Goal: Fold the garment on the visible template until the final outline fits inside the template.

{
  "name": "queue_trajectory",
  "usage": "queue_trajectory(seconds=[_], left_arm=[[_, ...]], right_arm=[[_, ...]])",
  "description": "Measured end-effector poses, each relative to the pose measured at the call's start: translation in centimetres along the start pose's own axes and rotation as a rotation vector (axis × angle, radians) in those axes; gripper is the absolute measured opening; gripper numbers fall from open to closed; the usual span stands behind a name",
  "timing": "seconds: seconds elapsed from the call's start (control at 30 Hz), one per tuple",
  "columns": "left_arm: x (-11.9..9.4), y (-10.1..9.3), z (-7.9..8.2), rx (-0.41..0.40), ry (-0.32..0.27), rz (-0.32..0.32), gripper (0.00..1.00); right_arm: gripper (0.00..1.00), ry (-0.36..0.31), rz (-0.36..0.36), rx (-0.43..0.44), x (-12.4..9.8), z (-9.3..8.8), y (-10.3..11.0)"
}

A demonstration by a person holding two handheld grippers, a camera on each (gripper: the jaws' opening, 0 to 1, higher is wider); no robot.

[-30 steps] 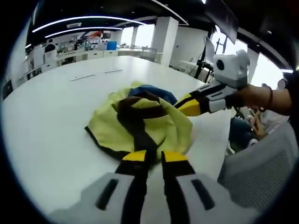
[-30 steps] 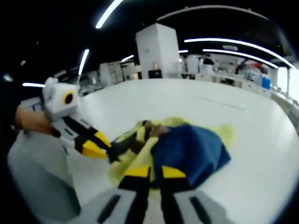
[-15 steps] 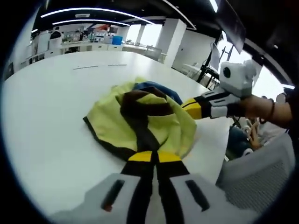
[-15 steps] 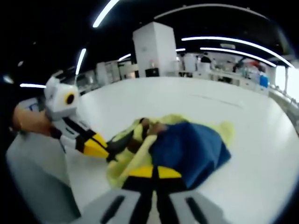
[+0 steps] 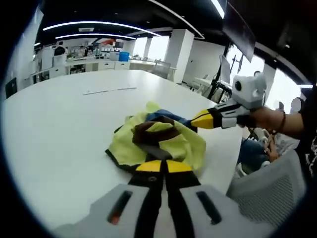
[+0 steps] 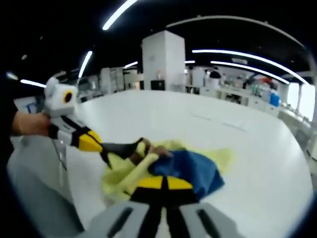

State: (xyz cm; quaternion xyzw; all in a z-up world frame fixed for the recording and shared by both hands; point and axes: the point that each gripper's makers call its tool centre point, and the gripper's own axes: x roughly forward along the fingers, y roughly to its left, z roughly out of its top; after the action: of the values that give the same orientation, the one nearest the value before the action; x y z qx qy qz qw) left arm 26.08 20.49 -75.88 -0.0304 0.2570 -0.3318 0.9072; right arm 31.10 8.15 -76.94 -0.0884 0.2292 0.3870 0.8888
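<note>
While both grippers pinch the cloth, the garment (image 5: 157,140) bunches into a tighter heap than a second ago on the white bench (image 5: 59,124), near the bench edge closest to the person. Its yellow spread looks narrower and stands higher than in the earlier left gripper view, though part of that may be the camera pulling back.

Garment, large to small: a yellow body, a blue panel (image 6: 185,166) on the far side from the left gripper, and a dark brown band (image 5: 151,131) curling across the top. No flat outline yet; no template marking can be made out near the garment, only faint lines far across the bench.

Left gripper (image 5: 158,166): jaws drawn together, with a dark strip of the garment running into them, so it appears clamped on the near hem. One second ago its jaws stood apart.

Right gripper (image 6: 161,183): jaws likewise together at the garment's edge, where yellow meets blue; it too had a gap earlier.

Judgement: both grasps are now made and the cloth is gathered. Folding proper has not begun; the next step calls for spreading it flat.
</note>
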Motion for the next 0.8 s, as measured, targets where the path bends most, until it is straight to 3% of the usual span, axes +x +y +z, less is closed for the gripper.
queue_trajectory(seconds=[0.3,0.63,0.8], left_arm=[[-2.5,1.8,3.6,-0.019,-0.095,0.056,0.0],[-4.2,3.4,6.3,-0.012,-0.159,0.088,0.0],[-4.9,4.0,7.7,-0.007,-0.198,0.106,0.0]], right_arm=[[0.0,-0.066,-0.054,-0.033,-1.8,3.3,-1.5],[0.0,-0.099,-0.076,-0.04,-3.1,5.8,-3.3],[0.0,-0.132,-0.129,-0.034,-3.9,7.2,-4.6]])
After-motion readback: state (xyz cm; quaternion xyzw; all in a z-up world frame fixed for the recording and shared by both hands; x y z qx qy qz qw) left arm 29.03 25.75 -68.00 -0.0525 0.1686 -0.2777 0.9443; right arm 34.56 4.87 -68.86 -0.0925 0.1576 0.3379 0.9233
